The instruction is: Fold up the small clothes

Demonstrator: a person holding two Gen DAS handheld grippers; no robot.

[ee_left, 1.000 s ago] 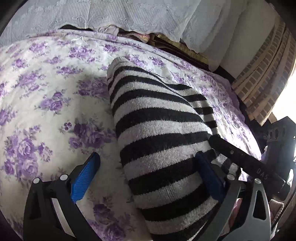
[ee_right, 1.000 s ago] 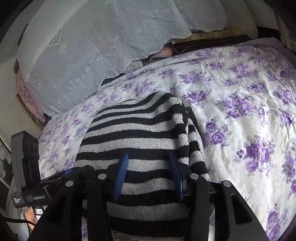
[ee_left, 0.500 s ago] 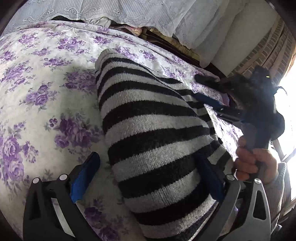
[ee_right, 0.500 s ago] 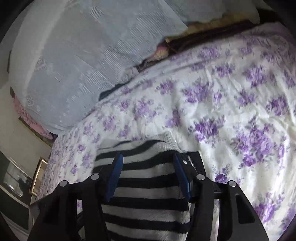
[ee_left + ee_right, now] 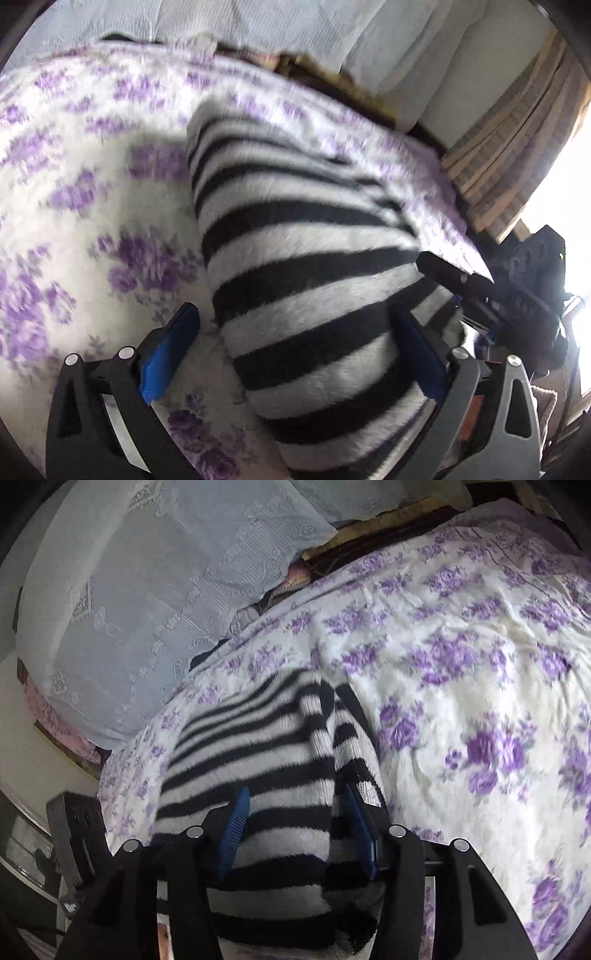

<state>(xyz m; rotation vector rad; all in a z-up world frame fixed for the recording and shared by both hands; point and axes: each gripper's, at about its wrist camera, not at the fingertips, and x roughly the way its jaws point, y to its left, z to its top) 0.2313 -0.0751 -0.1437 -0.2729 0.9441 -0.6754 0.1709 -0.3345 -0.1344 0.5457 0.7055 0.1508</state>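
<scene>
Right wrist view: striped sweater (image 5: 258,760) on floral bedspread (image 5: 461,664), already folded narrow. Right gripper (image 5: 295,830) jaws just widened, apart, straddling near end; left gripper (image 5: 295,347) wide apart. Final fold likely left.

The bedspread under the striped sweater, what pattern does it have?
The bedspread is white with purple flowers, clearest in the right wrist view.

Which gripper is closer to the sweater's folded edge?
Right. The right gripper straddles the sweater's folded edge; the left gripper sits wide open over its other side.
</scene>
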